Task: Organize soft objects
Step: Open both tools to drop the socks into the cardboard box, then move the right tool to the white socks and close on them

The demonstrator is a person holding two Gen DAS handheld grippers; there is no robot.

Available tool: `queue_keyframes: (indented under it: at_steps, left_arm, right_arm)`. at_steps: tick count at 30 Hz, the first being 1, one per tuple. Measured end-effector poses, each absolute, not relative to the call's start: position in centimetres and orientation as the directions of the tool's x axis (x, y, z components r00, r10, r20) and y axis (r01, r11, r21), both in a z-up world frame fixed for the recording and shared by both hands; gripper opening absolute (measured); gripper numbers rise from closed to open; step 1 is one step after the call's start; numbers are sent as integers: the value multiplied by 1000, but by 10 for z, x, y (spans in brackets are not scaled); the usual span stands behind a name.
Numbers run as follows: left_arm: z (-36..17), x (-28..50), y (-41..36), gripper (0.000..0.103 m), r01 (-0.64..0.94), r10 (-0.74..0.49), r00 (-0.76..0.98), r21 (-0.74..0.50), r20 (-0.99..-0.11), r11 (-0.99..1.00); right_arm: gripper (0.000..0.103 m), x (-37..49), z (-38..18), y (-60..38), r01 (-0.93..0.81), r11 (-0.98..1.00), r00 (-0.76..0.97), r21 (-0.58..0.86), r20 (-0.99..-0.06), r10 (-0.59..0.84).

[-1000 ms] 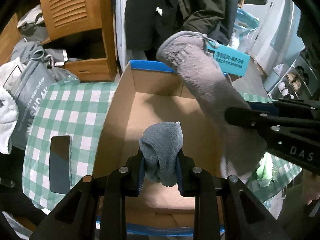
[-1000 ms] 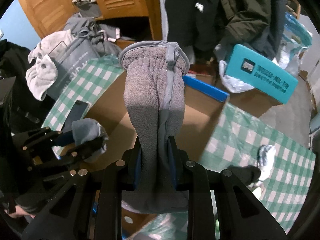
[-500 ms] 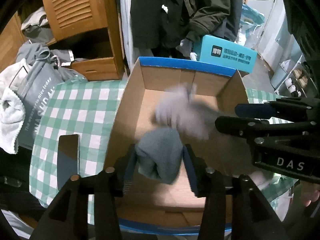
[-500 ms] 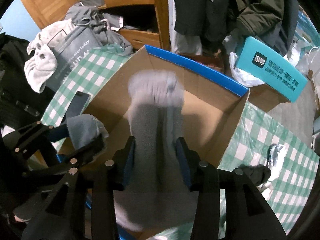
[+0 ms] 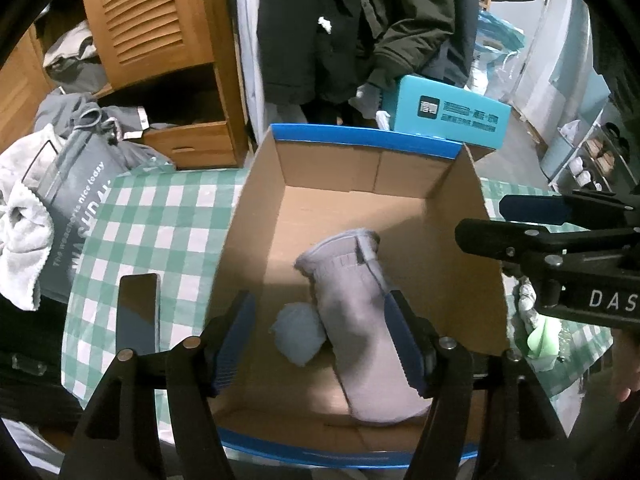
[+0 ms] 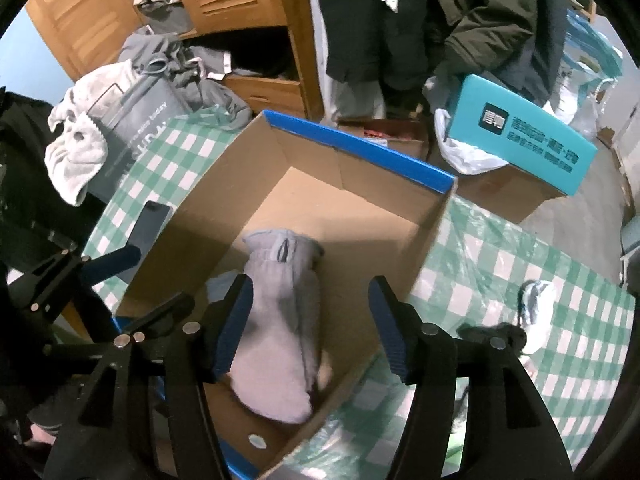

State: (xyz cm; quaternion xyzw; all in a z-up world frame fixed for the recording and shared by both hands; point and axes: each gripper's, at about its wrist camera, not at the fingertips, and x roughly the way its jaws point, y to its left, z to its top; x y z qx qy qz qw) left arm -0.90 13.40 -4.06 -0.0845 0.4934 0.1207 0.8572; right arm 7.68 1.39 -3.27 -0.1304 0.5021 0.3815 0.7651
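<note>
An open cardboard box with a blue rim [image 5: 360, 142] [image 6: 360, 148] stands on the green checked tablecloth. Inside it lie a long grey fleece mitten [image 5: 360, 320] [image 6: 280, 328] and a small grey-blue rolled sock [image 5: 298, 332], touching side by side. My left gripper [image 5: 320, 340] is open and empty above the box's near end. My right gripper [image 6: 310, 328] is open and empty above the box; it also shows in the left wrist view [image 5: 560, 232] at the right. The left gripper shows in the right wrist view [image 6: 100, 276] at the left.
A dark phone [image 5: 138, 312] lies on the cloth left of the box. A grey bag with a white towel [image 5: 24, 240] sits far left. A teal box [image 5: 448, 116] and wooden cabinet [image 5: 160, 40] stand behind. Small soft items [image 6: 532, 312] lie on the cloth at right.
Both grippers opened. The mitten dropped from the right gripper and the sock from the left gripper; both now lie in the box.
</note>
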Motion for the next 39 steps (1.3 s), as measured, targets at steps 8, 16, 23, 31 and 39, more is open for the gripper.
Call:
queue_keyframes:
  at_steps: [8,16,23,31,39]
  left_arm:
    - [-34,-2,110,73,-243,93,498,-36,-862,969]
    - [-30,6,85,73,-198,62,505,-46,-861,979]
    - [-24,17,61,73,-158,40,510,-48,-859,986]
    - [-16,29,23,73,-87,31,527,-18,-850,996]
    - [-22,42,-8,73,-37,9,505,-12,-863,999]
  right_arm:
    - [63,82,-31,-14,-688,704,230,179,-865,445]
    - [63,92,-33,-55,-640,745,252,188,-865,435]
    - [63,99,-31,-93,-605,771,277,197,-856,436]
    - [63,106,-34,-143,-543,816,312,200,-854,417]
    - [64,112,-37,-190,-479,859,356,181,-854,379]
